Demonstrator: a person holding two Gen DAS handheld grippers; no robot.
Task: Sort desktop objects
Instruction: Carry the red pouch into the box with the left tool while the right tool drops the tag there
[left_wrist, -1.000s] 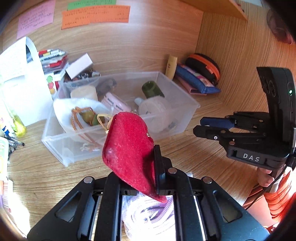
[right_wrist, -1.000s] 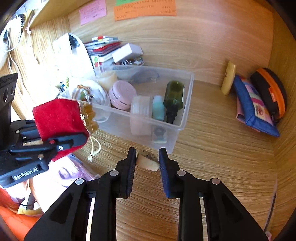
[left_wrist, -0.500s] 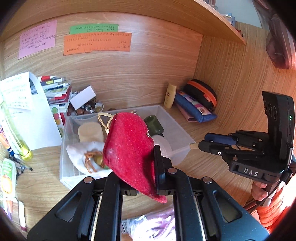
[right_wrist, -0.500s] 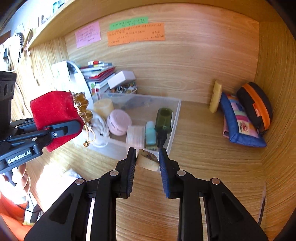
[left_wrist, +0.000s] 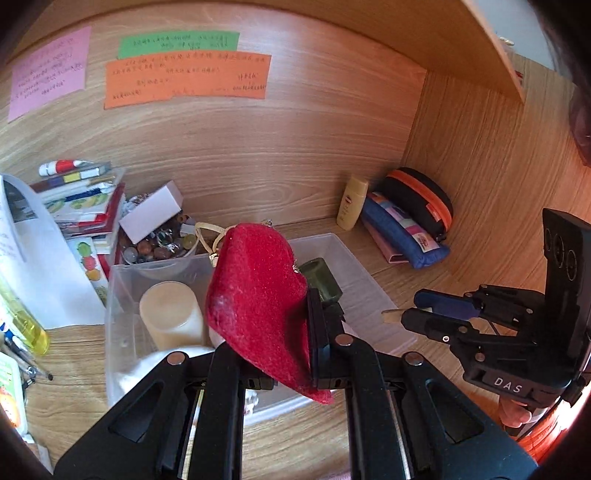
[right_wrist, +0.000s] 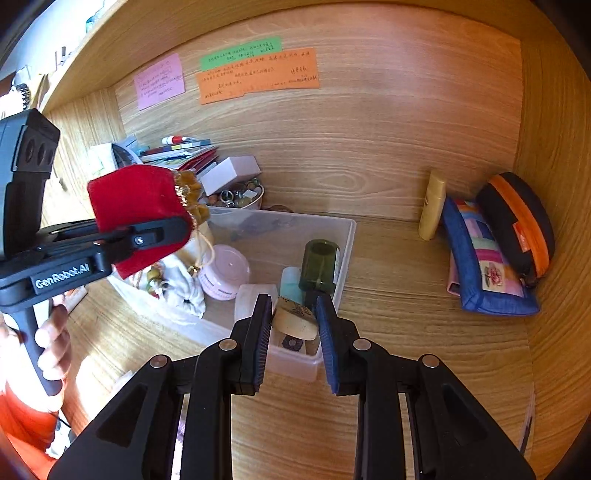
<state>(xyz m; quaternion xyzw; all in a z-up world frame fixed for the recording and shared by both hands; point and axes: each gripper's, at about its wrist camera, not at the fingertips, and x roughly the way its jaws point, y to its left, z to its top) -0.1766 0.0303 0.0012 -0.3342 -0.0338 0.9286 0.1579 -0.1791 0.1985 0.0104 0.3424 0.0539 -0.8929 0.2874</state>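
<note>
Nearest, the left tongs (left_wrist: 273, 332) are clamped tight on a red velvet pouch (left_wrist: 258, 299), held in the air above the near part of the clear plastic bin (right_wrist: 343, 251). The right tongs (right_wrist: 293, 321), narrowly parted, grip a small beige oval piece (right_wrist: 295, 321) over the bin's near right corner. Inside the bin lie a dark green bottle (right_wrist: 319, 264), a pink jar (right_wrist: 223, 273) and a cream candle (left_wrist: 170, 314). Farther right on the wooden surface (right_wrist: 406, 314), by the back wall, rest a blue pencil case (right_wrist: 484, 266) and a black-and-orange case (right_wrist: 517, 218).
</note>
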